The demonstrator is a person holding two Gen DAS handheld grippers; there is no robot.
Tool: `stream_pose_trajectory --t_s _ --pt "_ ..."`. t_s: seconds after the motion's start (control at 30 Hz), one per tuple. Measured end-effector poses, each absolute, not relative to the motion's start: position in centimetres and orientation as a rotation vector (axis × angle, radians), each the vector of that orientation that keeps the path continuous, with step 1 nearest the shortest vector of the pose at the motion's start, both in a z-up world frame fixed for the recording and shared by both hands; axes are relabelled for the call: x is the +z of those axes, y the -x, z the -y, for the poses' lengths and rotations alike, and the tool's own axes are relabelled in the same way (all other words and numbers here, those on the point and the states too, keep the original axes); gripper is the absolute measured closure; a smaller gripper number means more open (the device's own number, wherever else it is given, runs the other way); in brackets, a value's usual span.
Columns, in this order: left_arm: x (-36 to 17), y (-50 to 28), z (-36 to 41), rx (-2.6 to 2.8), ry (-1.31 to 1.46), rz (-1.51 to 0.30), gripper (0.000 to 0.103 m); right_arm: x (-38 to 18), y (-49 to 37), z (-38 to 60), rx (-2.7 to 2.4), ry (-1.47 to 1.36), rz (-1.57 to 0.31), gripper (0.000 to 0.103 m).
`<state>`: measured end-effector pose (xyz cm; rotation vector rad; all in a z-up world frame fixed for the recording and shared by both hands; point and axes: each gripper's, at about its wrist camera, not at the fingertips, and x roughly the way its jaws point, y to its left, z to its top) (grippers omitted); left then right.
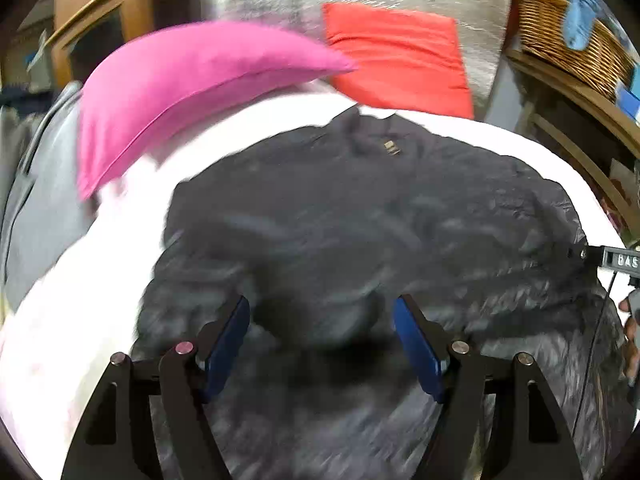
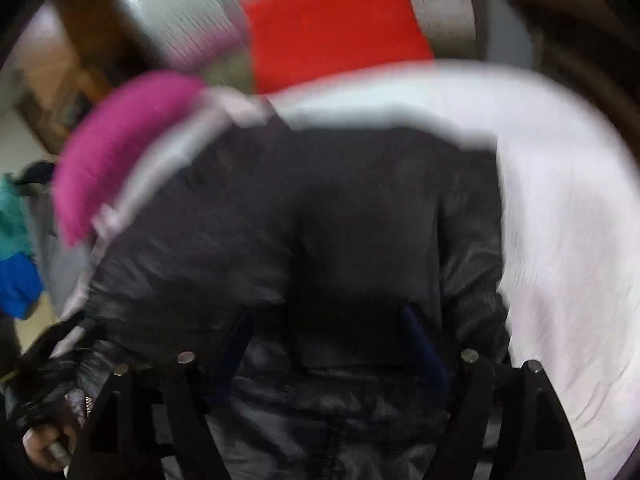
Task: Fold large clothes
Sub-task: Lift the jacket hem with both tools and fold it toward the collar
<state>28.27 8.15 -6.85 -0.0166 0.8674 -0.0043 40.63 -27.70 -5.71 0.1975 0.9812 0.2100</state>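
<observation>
Now the dark jacket (image 1: pixel 360 208) lies spread on the white bed (image 1: pixel 72 320), collar at the far end, hem nearest, its long axis running away from both tongs. Left gripper (image 1: pixel 320 344) and right gripper (image 2: pixel 324 344) hover above its near part, jaws apart, empty.

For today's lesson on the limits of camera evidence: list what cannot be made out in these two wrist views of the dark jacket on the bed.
- Right wrist view: motion blur smears the dark jacket; seams and folds are unreadable.
- Left wrist view: the small gold label is too small to read.
- Left wrist view: the jacket's near hem is hidden behind the left gripper.
- Left wrist view: the wicker basket is cut off by the lens edge.
</observation>
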Motion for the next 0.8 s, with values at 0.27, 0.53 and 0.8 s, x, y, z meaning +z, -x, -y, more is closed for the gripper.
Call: stream_pose_trajectory --t_s 0.27,0.53,0.8 --pt "-6.2 -17.6 -18.5 0.099 0.180 -0.856 0.027 -0.8 -30.1 28.3 0.307 -0.222 -0.836 0.021" --pt "-9.6 -2.9 -23.0 0.156 0.313 -0.932 0.024 -4.8 -12.2 34.2 0.188 -0.391 -0.897 0.020" --pt "-9.8 3.2 -21.5 0.185 0.274 -0.917 0.024 -3.2 -0.7 37.1 0.061 -0.363 -0.759 0.020"
